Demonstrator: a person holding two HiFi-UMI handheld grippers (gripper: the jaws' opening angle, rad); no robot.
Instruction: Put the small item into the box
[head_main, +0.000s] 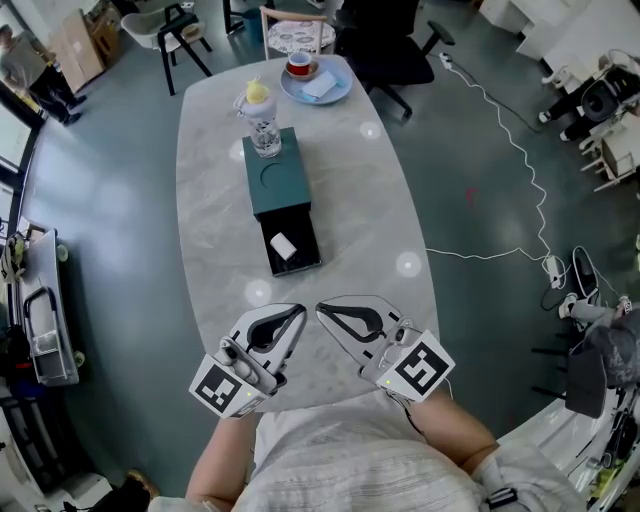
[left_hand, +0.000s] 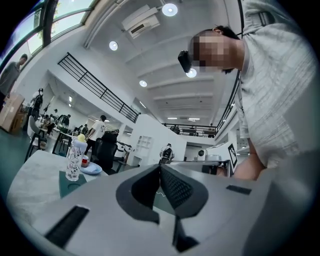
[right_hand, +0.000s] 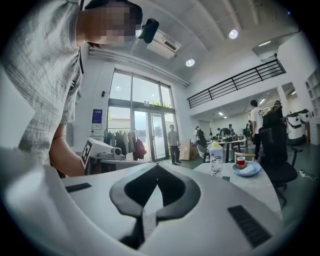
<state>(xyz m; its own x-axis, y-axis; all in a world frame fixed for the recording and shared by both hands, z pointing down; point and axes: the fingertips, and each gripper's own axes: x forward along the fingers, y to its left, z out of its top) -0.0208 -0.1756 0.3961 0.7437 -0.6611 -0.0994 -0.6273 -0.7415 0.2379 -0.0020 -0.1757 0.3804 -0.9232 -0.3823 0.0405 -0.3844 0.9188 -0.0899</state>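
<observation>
A dark green box lies along the middle of the grey marble table. Its black drawer is pulled out toward me, and a small white item lies inside it. My left gripper and right gripper rest side by side near the table's front edge, well short of the drawer. The tips nearly meet. Both are shut with nothing between the jaws, as the left gripper view and right gripper view also show.
A patterned clear bottle with a yellow top stands on the far end of the box. Beyond it a blue plate holds a red cup. A black office chair stands past the table's far end. A white cable runs over the floor at right.
</observation>
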